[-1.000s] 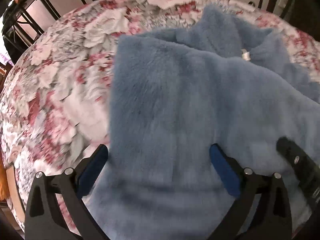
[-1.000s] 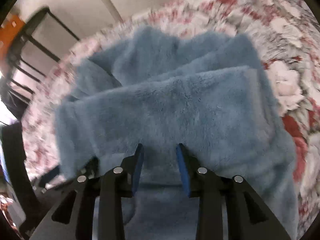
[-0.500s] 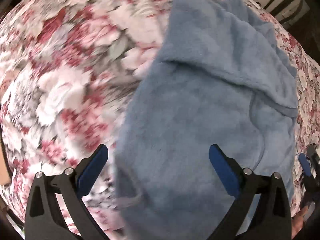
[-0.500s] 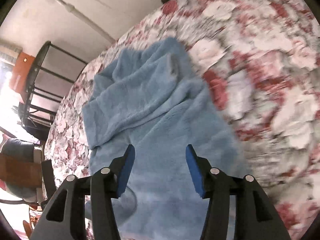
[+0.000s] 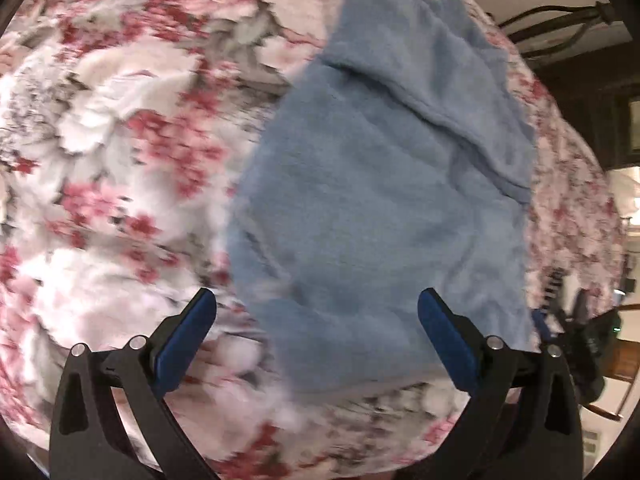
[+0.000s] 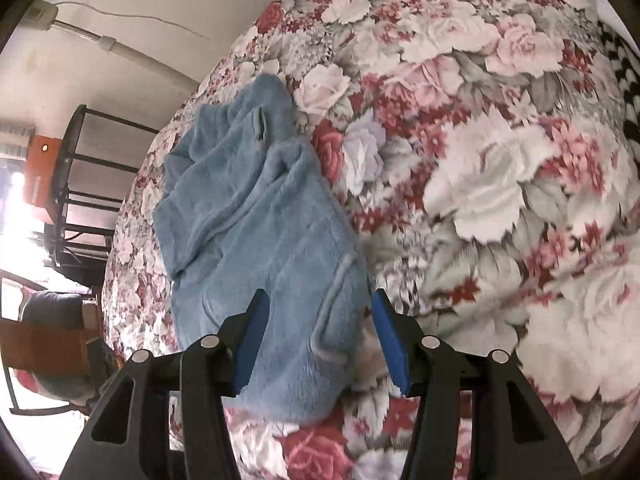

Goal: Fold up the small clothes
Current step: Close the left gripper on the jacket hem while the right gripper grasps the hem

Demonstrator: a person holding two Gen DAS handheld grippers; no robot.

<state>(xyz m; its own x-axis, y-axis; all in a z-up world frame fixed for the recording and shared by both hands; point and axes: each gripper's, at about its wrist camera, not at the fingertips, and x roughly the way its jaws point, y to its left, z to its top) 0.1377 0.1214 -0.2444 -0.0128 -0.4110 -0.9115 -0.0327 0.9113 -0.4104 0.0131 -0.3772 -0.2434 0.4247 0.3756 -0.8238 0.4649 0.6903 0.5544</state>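
Both the left gripper (image 5: 316,334) and the right gripper (image 6: 318,336) are wide apart and hold nothing, so the fluffy blue top (image 6: 248,216) can rest folded on the flowery blanket (image 6: 480,160)

blue fleece garment (image 5: 380,200) | fuzzy, folded over in layers, rumpled | lying flat on floral bedspread (image 5: 120,140)

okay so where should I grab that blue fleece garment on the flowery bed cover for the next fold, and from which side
Probably the near hem of the blue fleece garment, at its two near corners, coming from above. It lies flat and lengthwise on the floral cover, bunched at the far end, so the near edge is the free one. The left gripper and right gripper hover open over it.
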